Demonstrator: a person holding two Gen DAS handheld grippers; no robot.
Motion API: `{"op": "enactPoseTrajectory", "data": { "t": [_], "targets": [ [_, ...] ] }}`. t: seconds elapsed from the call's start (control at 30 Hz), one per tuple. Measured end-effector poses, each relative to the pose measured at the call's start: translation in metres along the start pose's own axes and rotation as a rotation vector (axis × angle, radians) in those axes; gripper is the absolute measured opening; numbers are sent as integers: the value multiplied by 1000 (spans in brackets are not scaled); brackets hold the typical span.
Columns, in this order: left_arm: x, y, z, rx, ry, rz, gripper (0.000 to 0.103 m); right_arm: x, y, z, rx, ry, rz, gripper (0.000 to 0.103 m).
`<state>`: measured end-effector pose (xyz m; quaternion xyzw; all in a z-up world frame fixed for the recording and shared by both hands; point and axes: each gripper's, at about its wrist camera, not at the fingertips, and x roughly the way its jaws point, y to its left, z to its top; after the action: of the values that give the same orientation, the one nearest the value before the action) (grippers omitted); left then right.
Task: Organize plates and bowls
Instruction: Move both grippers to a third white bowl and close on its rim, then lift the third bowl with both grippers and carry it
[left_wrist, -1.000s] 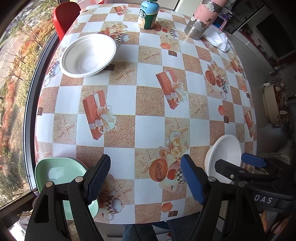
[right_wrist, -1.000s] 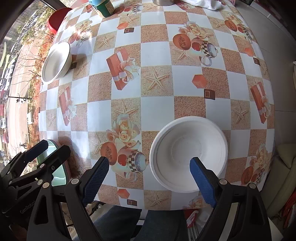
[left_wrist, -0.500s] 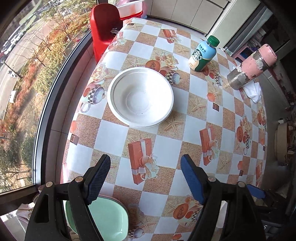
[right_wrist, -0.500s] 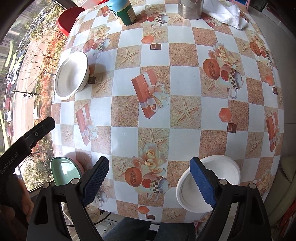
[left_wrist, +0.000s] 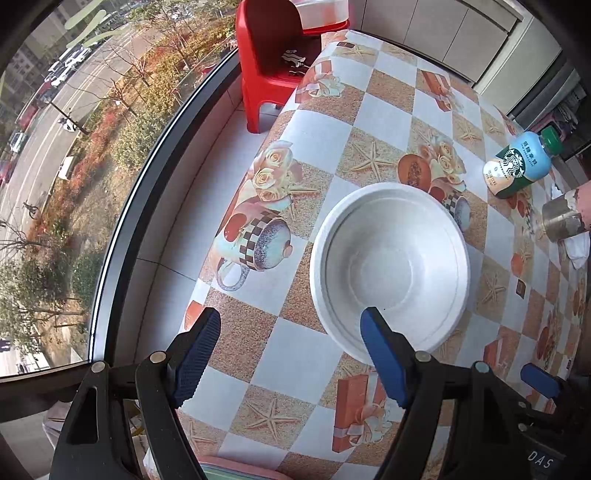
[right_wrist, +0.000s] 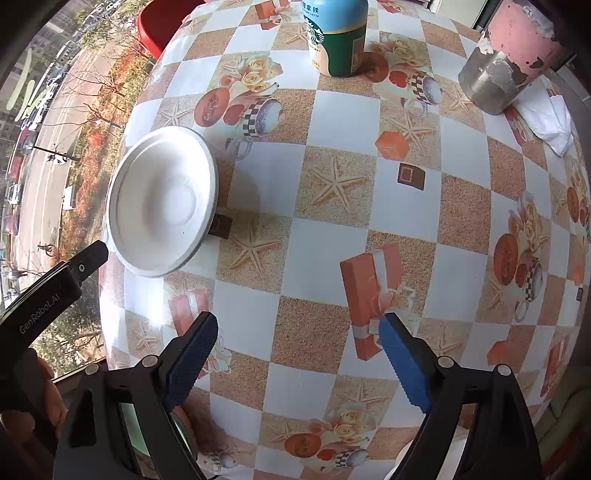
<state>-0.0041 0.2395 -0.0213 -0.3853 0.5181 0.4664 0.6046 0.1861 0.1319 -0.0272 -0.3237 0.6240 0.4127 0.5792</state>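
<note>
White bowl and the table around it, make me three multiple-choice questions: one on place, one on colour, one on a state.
1. Where is the white bowl?
A. near the window-side table edge
B. on the chair
C. against the bottle

2. What colour is the chair?
A. blue
B. red
C. green

3. How is the left tool?
A. shut on the bowl
B. open, holding nothing
C. shut on the bottle

Answers: 1 A, the bowl sits by the window edge, apart from the bottle. 2 B, plainly red plastic. 3 B, its pads stand wide apart with nothing gripped.

Lighting: bright daylight from window (left_wrist: 110, 177) at nine o'clock; soft shadows toward three o'clock. Focus sharp. Heavy fisheye curvature, dark corners.
</note>
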Motion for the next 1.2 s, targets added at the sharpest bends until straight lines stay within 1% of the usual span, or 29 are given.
{"op": "enactPoseTrajectory", "data": {
  "t": [0.17,0.3,0.37,0.53,0.57,0.6,0.63,0.67,0.7,0.73,0.77,0.8,0.87,0.97,1.07,1.2],
  "targets": [
    [17,-5,18,27,-11,41,81,15,8,31,3,-20,25,90],
    [30,-10,29,45,-17,60,81,26,17,50,-5,-31,41,90],
    [37,-13,30,56,-14,76,81,33,22,56,-12,-30,45,90],
    [53,-15,32,49,16,75,80,48,33,64,-36,-22,41,90],
    [56,-15,33,46,20,75,77,49,34,64,-38,-23,41,86],
    [58,-15,34,45,29,68,71,51,34,65,-39,-21,48,76],
    [59,-14,35,40,35,49,64,53,35,65,-37,-14,53,71],
    [59,-14,35,36,36,27,60,55,34,66,-32,-7,67,65],
    [59,-19,37,42,34,8,49,57,34,66,-25,-3,83,61],
    [59,-23,37,58,35,-9,33,57,34,66,-18,-7,91,60],
    [57,-29,37,82,36,-8,32,56,35,67,-17,-12,99,52],
    [56,-33,37,102,28,4,32,56,40,67,-23,-9,128,37],
    [56,-40,36,124,34,9,32,59,46,66,-36,23,169,17],
    [55,-40,26,118,60,-25,30,58,51,61,-35,18,147,16],
    [51,-47,10,149,73,-21,30,57,45,53,-38,35,149,16],
    [48,-56,-17,156,105,-36,30,55,33,31,-34,56,120,16]
  ]
}}
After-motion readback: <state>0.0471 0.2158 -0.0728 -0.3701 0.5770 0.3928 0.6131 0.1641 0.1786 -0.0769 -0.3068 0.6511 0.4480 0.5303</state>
